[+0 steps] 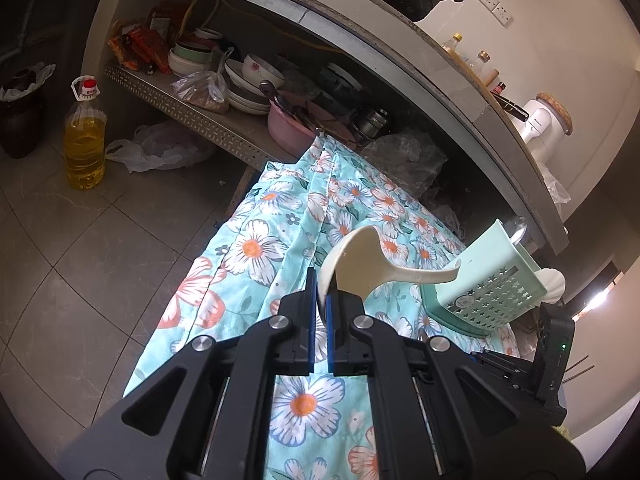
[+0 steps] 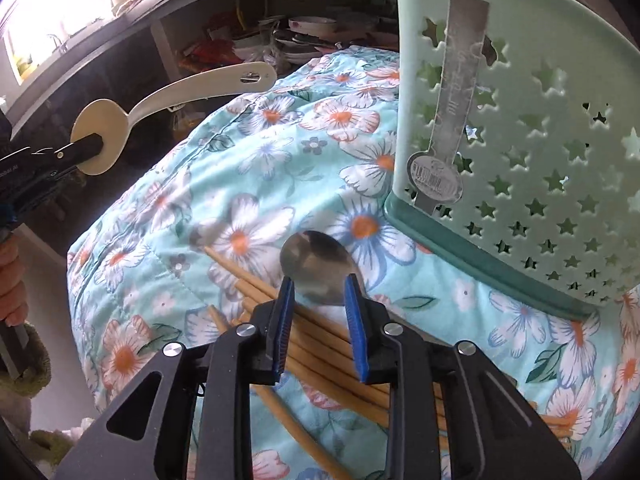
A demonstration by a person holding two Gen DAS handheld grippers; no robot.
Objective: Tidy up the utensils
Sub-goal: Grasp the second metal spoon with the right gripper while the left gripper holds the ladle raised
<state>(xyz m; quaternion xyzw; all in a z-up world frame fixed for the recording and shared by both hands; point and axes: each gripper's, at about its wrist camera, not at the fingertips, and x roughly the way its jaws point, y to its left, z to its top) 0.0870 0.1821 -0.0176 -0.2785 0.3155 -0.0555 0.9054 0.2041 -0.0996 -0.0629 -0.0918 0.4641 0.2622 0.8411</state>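
Note:
My left gripper [image 1: 320, 292] is shut on the bowl of a cream plastic rice paddle [image 1: 360, 264], held in the air above the flowered cloth with its handle pointing toward the holder. The right wrist view shows the same paddle [image 2: 102, 136] at the far left. A mint-green utensil holder [image 2: 520, 140] with star-shaped holes stands on the cloth at the right, also seen in the left wrist view [image 1: 488, 280]. My right gripper [image 2: 319, 284] points down, open, its fingertips on either side of a metal spoon's bowl [image 2: 316, 264]. A bundle of wooden chopsticks [image 2: 320, 344] lies under it.
A flowered turquoise cloth [image 1: 260, 240] covers the work surface. Beyond it a low shelf [image 1: 192, 116] is crowded with bowls, pans and bags under a counter. A bottle of oil [image 1: 85, 140] stands on the tiled floor. A hand [image 2: 12, 280] holds the left gripper.

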